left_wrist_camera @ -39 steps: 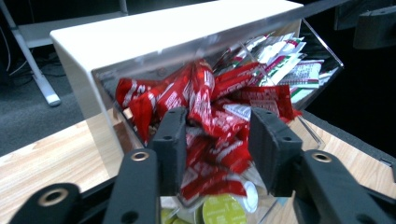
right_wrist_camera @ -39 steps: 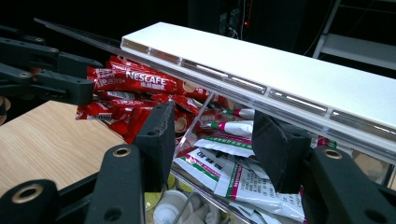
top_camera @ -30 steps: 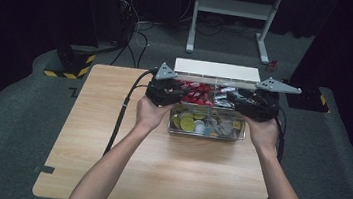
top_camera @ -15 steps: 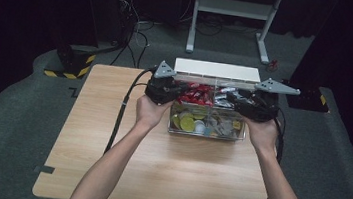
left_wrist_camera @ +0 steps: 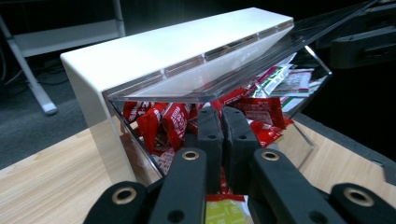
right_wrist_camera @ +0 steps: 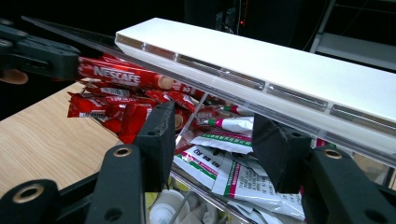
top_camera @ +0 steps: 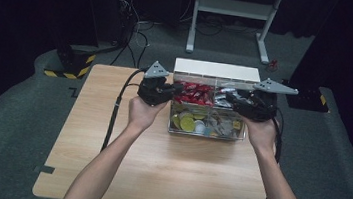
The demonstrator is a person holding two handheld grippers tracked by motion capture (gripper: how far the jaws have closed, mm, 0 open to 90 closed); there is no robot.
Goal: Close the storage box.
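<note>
Left gripper (left_wrist_camera: 222, 122) jaws just been closing, now sitting together among red sachets (left_wrist_camera: 161, 122) inside clear box (top_camera: 206, 128) at table's (top_camera: 156, 172) far edge; whether a sachet is pinched is hidden. Right gripper (right_wrist_camera: 212, 133) keeping part-open, holding nothing, over white packets (right_wrist_camera: 233, 175). Hands barely shifting since earlier. Lid (left_wrist_camera: 243, 56) standing raised.

Left tool (left_wrist_camera: 223, 122) jaws just closed among red sachets (left_wrist_camera: 163, 122).

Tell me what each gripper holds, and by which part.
Left gripper: jaws have just closed together among the red sachets; whether one is pinched cannot be told. Right gripper: jaws apart over the white sachets, gripping nothing.
</note>
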